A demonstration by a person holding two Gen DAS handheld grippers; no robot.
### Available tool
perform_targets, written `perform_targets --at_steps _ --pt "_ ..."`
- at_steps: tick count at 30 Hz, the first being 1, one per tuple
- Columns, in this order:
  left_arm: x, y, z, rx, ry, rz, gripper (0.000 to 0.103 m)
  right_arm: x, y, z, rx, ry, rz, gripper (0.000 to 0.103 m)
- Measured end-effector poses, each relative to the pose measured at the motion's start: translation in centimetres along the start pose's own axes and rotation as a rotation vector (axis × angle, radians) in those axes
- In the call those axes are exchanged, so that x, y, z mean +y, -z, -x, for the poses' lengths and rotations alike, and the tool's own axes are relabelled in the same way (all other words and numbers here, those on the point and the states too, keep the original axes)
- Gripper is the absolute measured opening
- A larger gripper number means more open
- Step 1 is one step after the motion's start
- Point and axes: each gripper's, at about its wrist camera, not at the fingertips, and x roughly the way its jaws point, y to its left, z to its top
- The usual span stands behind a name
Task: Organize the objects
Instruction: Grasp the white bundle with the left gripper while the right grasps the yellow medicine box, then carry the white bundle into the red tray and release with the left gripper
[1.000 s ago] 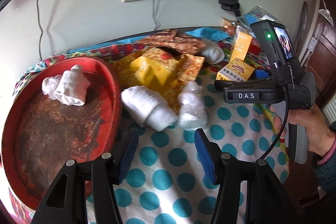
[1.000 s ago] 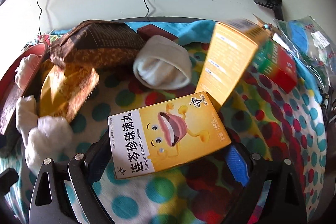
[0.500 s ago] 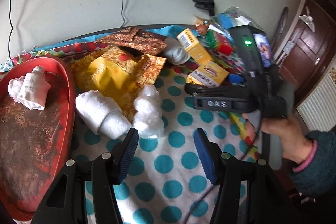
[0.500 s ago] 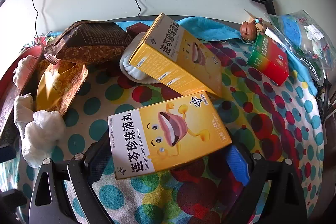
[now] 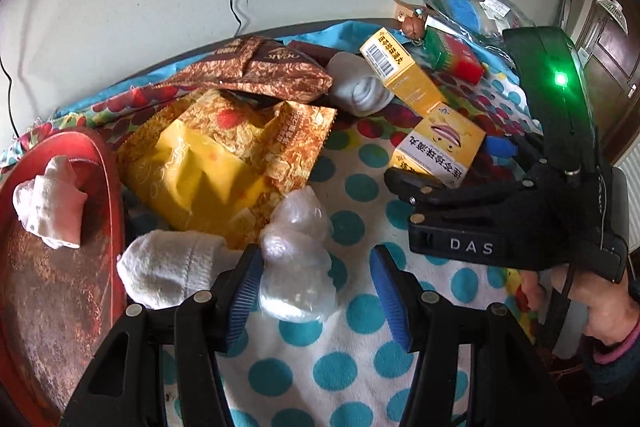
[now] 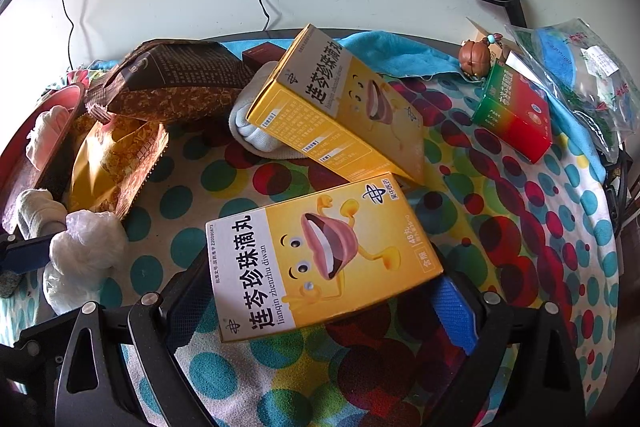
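Now: clear plastic bundle between left gripper pads, against left pad, jaws wide, not clamped. White sock roll just left. Right gripper holds yellow medicine box; second yellow box beyond, leaning on grey sock.

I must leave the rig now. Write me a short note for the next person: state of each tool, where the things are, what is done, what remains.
Left tool: open, around the clear plastic bundle, not squeezing it.
Right tool: shut on the yellow medicine box, lifted over the dotted cloth.
Positions: a white rolled sock lies beside the bundle, next to the red tray. A second yellow box leans on another sock. The green-red box is near the far edge.
Done: one white cloth roll in the tray.
Left: bundle, socks, boxes and snack bags are unsorted.
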Motion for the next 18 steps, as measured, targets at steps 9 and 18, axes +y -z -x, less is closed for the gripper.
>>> perform_targets --at_steps 9,18 --pt "-0.1 0.9 -0.2 -0.003 -0.017 0.001 0.028 0.1 -0.1 0.0 0.001 0.002 -0.002 0.097" --pt "-0.7 1.9 0.7 -0.013 -0.007 0.007 0.028 0.2 -0.1 0.0 0.002 0.002 -0.001 0.097"
